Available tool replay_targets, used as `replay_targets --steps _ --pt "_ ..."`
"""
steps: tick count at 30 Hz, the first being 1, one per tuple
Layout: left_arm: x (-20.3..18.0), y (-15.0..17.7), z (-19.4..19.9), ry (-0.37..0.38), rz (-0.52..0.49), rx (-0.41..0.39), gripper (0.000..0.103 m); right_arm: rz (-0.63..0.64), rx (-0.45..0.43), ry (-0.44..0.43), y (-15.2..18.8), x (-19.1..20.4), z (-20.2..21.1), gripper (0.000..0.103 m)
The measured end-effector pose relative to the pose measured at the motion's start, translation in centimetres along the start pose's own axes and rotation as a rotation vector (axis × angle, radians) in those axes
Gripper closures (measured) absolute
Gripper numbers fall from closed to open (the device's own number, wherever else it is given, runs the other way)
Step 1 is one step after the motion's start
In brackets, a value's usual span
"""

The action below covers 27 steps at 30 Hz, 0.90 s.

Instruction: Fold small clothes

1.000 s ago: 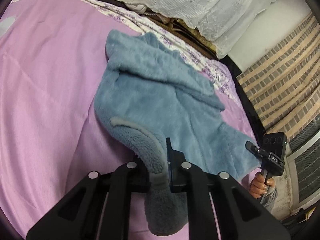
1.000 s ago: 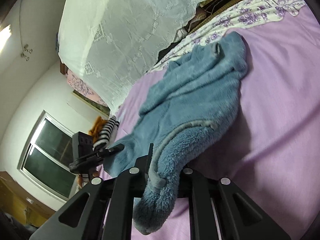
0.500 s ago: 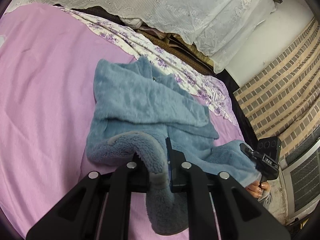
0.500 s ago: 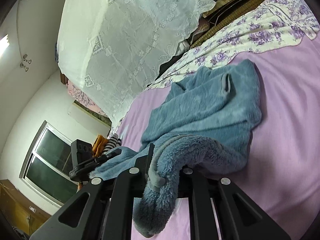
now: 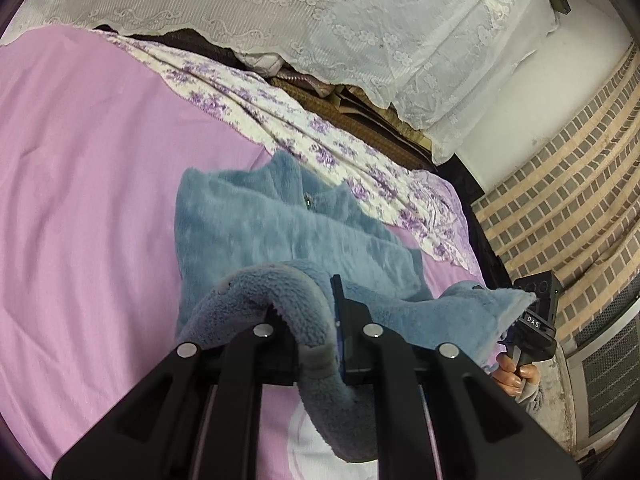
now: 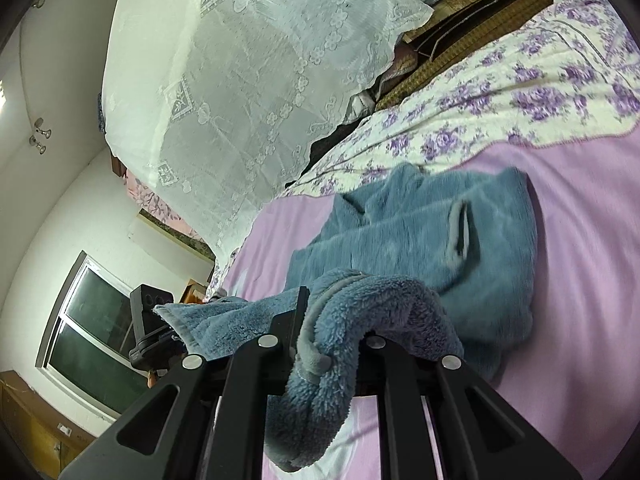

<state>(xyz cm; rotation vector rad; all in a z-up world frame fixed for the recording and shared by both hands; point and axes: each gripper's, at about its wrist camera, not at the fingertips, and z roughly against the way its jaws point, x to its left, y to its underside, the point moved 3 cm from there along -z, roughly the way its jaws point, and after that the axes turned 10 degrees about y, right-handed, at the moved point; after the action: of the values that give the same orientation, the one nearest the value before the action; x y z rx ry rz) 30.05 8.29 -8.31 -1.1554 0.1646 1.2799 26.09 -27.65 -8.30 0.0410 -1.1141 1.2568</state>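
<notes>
A blue fleece jacket (image 5: 280, 232) lies on the pink bedsheet (image 5: 92, 184), its collar toward the floral cloth. My left gripper (image 5: 316, 320) is shut on the jacket's fuzzy hem, which bulges over the fingers and hangs below them. In the right wrist view the same jacket (image 6: 420, 240) shows a grey-trimmed pocket slit, and my right gripper (image 6: 316, 344) is shut on the other corner of the hem. Both lifted corners are carried over the jacket's body. Each view shows the other gripper at its edge: the right one (image 5: 536, 320), the left one (image 6: 152, 328).
A purple-flowered cloth (image 5: 304, 120) borders the pink sheet at the far side. White lace-covered bedding (image 5: 360, 20) is piled behind it. A brick-patterned wall (image 5: 568, 184) stands right; a window (image 6: 92, 328) is at the left in the right wrist view. A hand (image 5: 516, 376) holds the right gripper.
Both grippers have carried the hem up and forward toward the collar, so the jacket's lower part now arches over its upper part. The floral cloth and lace bedding look nearer.
</notes>
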Motion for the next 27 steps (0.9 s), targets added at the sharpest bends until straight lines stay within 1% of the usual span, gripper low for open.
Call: replay_targets --steps 4,7,10,12,15,17,19,22,23,24,25,26,27 --pt "1.1 -2.0 -1.1 -0.009 0.023 -0.008 0.092 -0.020 -0.012 0.008 -2.2 -0.5 -1.3 0.091" --pt "2.4 -3.2 -2.2 -0.027 0.049 -0.005 0.092 -0.057 -0.012 0.018 -3.7 -1.7 -2.7 0.091" --pt "4.6 -4.2 -3.8 -0.042 0.094 0.005 0.092 -0.109 -0.006 0.032 -4.6 -3.6 -4.5 0.090" --pt "6.7 -4.3 -5.2 -0.038 0.148 0.017 0.091 -0.137 0.002 0.047 -4.6 -4.9 -5.5 0.088" --pt "9.9 -3.8 -7.2 -0.017 0.237 0.045 0.089 -0.173 0.024 0.081 -4.3 -7.2 -7.0 0.087" --pt "11.4 -3.5 -8.1 0.024 0.284 0.049 0.089 -0.194 0.033 0.068 -4.1 -8.3 -7.6 0.087" --pt "11.8 -3.9 -8.2 0.055 0.301 0.052 0.088 -0.201 0.034 0.047 -4.3 -8.5 -7.7 0.087" --pt "11.4 -4.3 -7.9 0.075 0.293 0.051 0.087 -0.186 0.034 0.029 -4.2 -8.3 -7.3 0.080" --pt "11.0 -4.3 -7.6 0.080 0.281 0.046 0.084 -0.176 0.031 0.026 -4.1 -8.1 -6.9 0.073" --pt "10.6 -4.3 -7.3 0.083 0.268 0.043 0.077 -0.163 0.025 0.030 -4.1 -7.7 -6.6 0.065" --pt "10.2 -4.2 -6.9 0.085 0.253 0.039 0.072 -0.135 0.013 0.040 -4.0 -7.2 -5.8 0.062" --pt "9.7 -4.1 -6.3 0.082 0.231 0.028 0.056 -0.120 0.007 0.043 -4.0 -7.0 -5.3 0.059" --pt "9.3 -4.1 -5.7 0.074 0.216 0.013 0.043 -0.103 0.001 0.043 -3.9 -6.7 -4.6 0.059"
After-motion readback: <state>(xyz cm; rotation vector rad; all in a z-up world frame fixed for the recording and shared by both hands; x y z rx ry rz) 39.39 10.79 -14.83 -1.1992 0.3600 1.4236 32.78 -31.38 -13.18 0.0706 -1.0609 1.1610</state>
